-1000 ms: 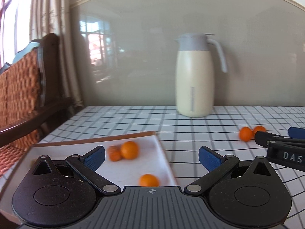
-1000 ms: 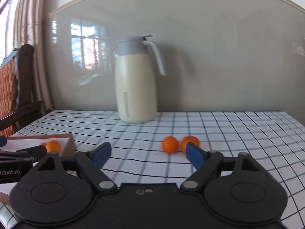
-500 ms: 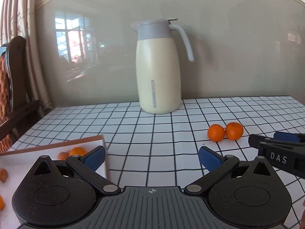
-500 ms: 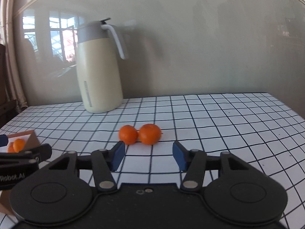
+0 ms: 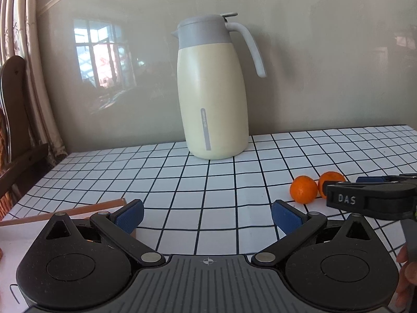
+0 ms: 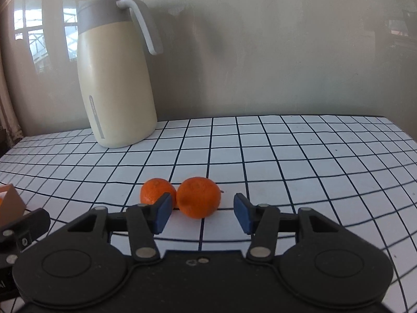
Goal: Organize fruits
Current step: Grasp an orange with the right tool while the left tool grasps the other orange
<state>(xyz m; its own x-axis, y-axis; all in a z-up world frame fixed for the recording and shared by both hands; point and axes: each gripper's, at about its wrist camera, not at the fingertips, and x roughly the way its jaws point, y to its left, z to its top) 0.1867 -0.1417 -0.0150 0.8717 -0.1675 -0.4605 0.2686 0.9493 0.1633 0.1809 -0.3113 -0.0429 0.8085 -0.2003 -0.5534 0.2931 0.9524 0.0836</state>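
Two mandarins touching on checked cloth at 12 o'clock of right gripper (image 6: 200,215) | right mandarin (image 6: 198,197) between closing fingers, unpinched; left mandarin (image 6: 157,191) behind left pad | risk: pad nudges neighbour, round glossy fruit rolls | left gripper (image 5: 207,215) spread wide, empty

far orange (image 5: 331,180) half hidden behind right gripper (image 5: 370,198), tray (image 5: 62,212) cut off at left edge

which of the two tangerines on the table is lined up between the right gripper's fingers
The right-hand tangerine, sitting ahead of the gap as the right gripper closes; the other tangerine lies partly behind its left finger.
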